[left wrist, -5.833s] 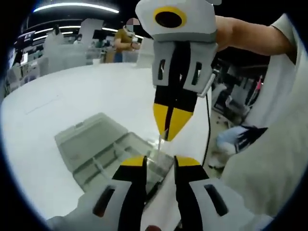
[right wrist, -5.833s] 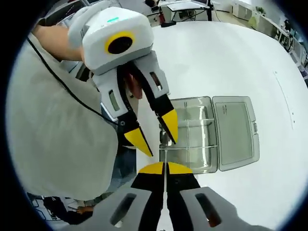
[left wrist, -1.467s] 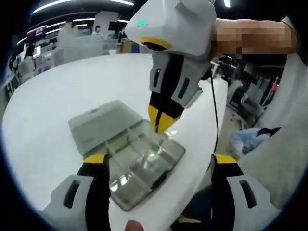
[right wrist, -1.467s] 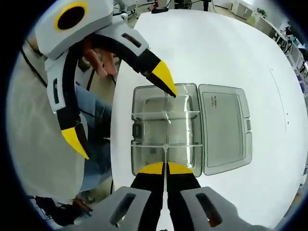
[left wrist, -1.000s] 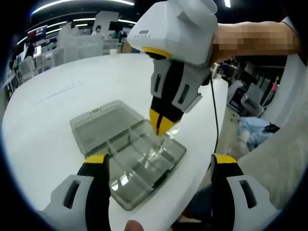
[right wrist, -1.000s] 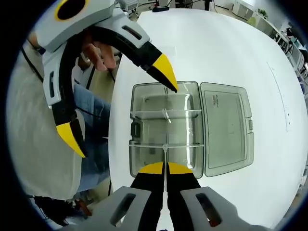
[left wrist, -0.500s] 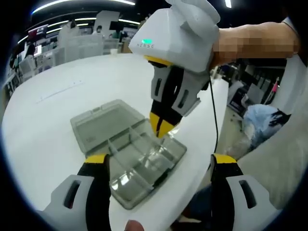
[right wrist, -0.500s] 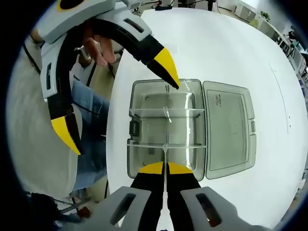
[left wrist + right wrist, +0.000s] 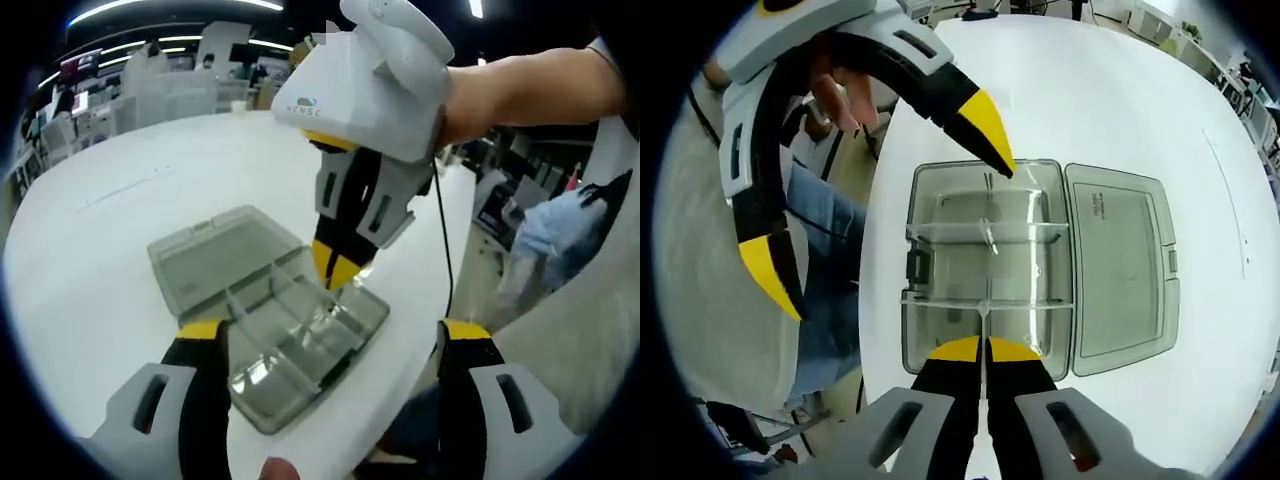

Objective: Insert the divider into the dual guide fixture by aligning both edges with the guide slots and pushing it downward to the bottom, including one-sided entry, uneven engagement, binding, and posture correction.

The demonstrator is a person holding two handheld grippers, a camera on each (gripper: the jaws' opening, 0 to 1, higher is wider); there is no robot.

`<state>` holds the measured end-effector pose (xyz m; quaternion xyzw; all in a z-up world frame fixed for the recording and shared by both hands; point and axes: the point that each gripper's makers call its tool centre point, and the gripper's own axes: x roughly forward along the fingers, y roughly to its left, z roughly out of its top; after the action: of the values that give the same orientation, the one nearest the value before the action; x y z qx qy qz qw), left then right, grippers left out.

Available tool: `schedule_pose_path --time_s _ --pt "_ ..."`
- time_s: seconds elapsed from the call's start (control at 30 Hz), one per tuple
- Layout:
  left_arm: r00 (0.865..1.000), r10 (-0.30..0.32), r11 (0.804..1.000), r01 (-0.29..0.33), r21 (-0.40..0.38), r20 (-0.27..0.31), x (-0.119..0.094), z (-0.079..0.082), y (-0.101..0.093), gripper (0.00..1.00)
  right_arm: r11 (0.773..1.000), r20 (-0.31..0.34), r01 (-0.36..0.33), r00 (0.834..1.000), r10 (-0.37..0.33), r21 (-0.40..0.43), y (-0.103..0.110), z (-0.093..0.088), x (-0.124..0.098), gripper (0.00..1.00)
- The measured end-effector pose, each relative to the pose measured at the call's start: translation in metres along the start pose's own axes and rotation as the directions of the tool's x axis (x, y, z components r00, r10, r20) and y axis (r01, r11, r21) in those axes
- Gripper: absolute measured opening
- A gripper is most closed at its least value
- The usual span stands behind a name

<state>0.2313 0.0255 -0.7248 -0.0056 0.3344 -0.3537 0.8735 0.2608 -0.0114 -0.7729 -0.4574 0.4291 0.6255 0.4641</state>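
My right gripper (image 9: 985, 349) jaws pinch the thin clear plastic divider (image 9: 984, 285), standing upright inside the translucent grey compartment box (image 9: 940, 300) on the round white bench (image 9: 1090, 110). My left gripper (image 9: 330, 335) jaws are spread, straddling the box.

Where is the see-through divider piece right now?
The clear divider is pinched in the right gripper, low in the right gripper view, standing over the near end of the open clear plastic box on the white table.
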Motion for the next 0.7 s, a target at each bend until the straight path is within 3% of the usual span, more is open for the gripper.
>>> schedule_pose_path --time_s 0.7 --pt "1.0 0.0 1.0 0.0 -0.003 -0.004 -0.001 -0.002 0.0 0.83 1.0 -0.005 0.002 1.0 -0.002 0.017 0.0 -0.002 0.011 0.0"
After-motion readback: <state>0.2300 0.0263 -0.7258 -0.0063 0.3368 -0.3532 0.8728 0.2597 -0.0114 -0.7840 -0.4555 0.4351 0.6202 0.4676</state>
